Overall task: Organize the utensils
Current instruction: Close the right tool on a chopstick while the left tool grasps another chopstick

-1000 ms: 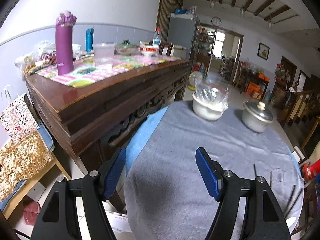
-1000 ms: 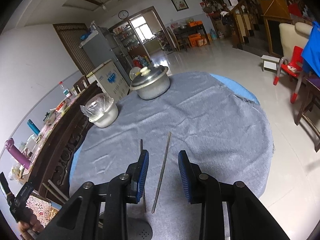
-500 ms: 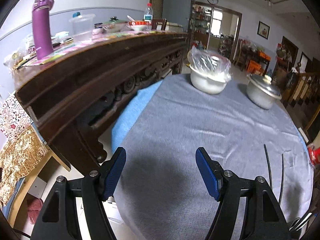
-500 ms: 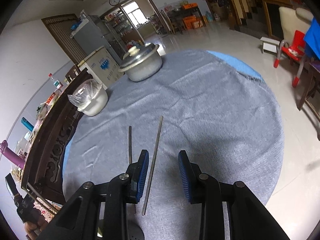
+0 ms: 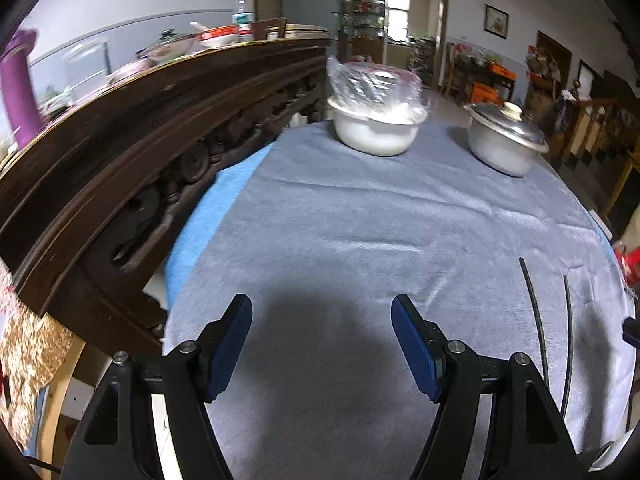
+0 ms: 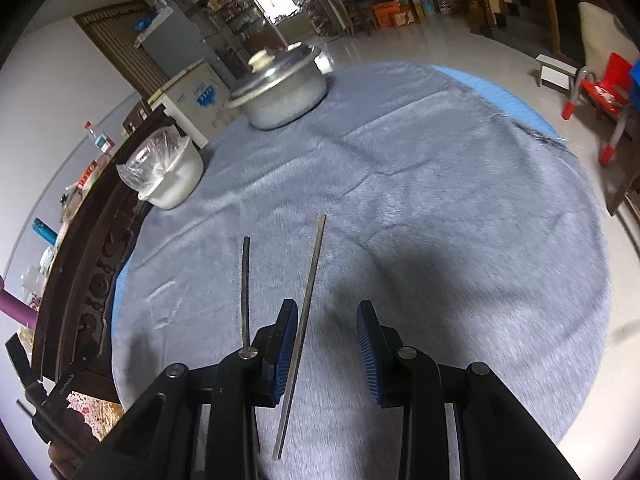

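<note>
Two thin chopsticks lie side by side on the grey cloth (image 6: 440,208) of a round table. In the right wrist view the silver chopstick (image 6: 310,288) runs between the jaws of my right gripper (image 6: 326,308), close to the left pad and flat on the cloth. The jaws stand apart and do not press on it. The dark chopstick (image 6: 245,280) lies just left of that gripper. My left gripper (image 5: 320,304) hangs open over bare cloth. In its view both chopsticks, dark (image 5: 534,308) and silver (image 5: 568,340), lie far to the right.
A white bowl under plastic wrap (image 5: 376,132) and a lidded metal pot (image 5: 504,144) stand at the table's far side. A dark carved wooden sideboard (image 5: 120,168) with bottles and dishes runs along the left. A red chair (image 6: 600,92) stands on the floor to the right.
Both grippers have sunk toward the cloth and moved forward. The chopsticks now look larger and nearer to the right gripper. Neither gripper's jaw spacing has changed.
</note>
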Available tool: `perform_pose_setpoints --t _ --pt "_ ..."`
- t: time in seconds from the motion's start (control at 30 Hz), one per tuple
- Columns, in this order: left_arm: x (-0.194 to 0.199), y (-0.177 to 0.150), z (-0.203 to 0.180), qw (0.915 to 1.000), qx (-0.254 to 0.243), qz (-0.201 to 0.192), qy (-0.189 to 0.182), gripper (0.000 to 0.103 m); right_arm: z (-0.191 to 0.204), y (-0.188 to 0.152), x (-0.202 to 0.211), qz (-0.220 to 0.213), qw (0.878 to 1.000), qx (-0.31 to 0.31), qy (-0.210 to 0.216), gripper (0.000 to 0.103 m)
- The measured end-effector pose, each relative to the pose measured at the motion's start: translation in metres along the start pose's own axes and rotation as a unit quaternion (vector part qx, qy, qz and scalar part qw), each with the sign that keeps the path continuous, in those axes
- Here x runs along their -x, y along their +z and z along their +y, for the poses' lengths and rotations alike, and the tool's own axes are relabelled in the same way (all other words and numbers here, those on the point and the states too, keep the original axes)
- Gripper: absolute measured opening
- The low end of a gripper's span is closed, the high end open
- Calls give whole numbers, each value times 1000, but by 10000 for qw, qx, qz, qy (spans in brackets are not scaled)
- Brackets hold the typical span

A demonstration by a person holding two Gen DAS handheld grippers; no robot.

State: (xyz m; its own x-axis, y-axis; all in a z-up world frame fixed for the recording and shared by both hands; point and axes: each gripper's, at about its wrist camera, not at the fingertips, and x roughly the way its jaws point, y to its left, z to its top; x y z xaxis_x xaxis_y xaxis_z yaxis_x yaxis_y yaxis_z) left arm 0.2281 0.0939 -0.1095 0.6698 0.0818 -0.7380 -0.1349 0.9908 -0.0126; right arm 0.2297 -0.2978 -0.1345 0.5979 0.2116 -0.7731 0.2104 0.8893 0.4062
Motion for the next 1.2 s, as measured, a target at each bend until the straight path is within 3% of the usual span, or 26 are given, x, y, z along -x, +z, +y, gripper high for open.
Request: perform_pose_setpoints --t 0.3,0.5,0.77,0.9,0.97,1.07,1.2 --pt "-27 19 -45 9976 -542 182 -400 73 20 34 -56 391 9986 327 -153 33" --pt "-47 31 -74 9913 -815 526 -893 73 28 57 -93 643 9961 437 -419 33" --pt "-78 50 -117 9705 -1079 1300 -1718 73 33 72 -132 1189 9888 375 -819 34" --pt "-90 57 -144 9580 -1339 1586 -1979 73 39 74 -138 1232 9861 484 -1002 32" --pt "-97 59 -156 9523 -1420 1720 -2084 73 42 74 -139 1217 9842 606 -1133 19" --pt "-105 61 -176 9419 -1562 1930 -2265 73 40 75 -140 1167 9838 658 -1192 8" --pt "-120 60 -205 9344 -1792 2133 -2221 69 27 77 -138 1136 9876 475 -974 7"
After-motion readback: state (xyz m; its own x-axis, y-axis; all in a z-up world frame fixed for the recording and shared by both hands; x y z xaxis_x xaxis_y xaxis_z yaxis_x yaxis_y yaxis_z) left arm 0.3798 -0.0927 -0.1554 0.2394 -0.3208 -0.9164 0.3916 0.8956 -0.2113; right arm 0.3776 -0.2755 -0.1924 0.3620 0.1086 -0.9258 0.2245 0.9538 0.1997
